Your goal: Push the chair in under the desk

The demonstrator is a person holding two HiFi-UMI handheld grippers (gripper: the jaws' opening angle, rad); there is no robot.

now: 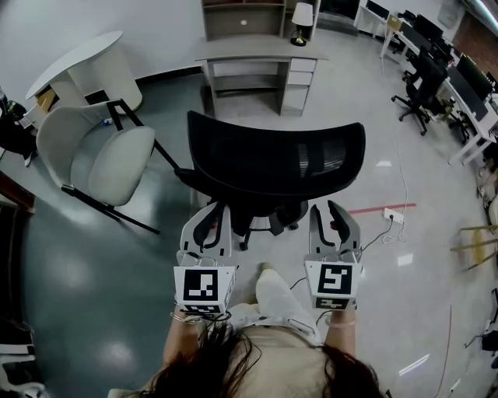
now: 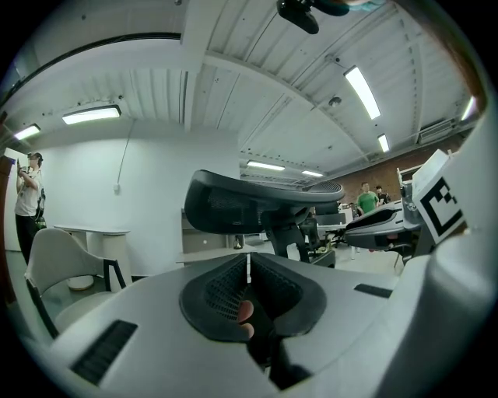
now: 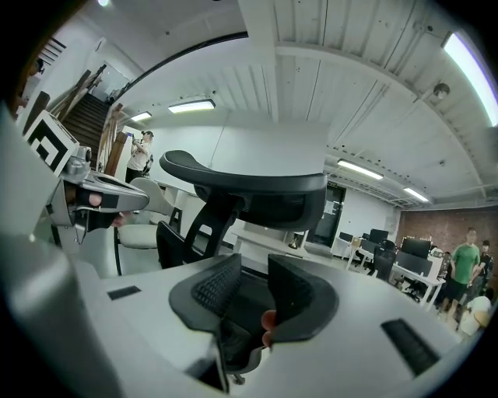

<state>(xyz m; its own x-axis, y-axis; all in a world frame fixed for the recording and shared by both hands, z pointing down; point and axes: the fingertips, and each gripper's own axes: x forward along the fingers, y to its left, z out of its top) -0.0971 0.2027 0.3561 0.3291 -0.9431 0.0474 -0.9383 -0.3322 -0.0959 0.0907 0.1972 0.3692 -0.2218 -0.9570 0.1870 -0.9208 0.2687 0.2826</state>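
A black mesh office chair (image 1: 276, 159) stands straight ahead of me with its back towards me. Beyond it is the grey desk (image 1: 261, 53) with drawers on its right side. My left gripper (image 1: 206, 224) sits just behind the lower left of the backrest, jaws shut and empty (image 2: 248, 260). My right gripper (image 1: 334, 219) sits behind the lower right, jaws a little apart with nothing between them (image 3: 253, 268). In both gripper views the backrest (image 2: 249, 206) (image 3: 257, 190) looms above and ahead of the jaws, apart from them.
A white armchair (image 1: 101, 155) on black legs and a round white table (image 1: 78, 66) stand at the left. A lamp (image 1: 301, 19) sits on the desk. Office chairs and desks (image 1: 424, 85) fill the right side. A cable and socket (image 1: 393, 214) lie on the floor.
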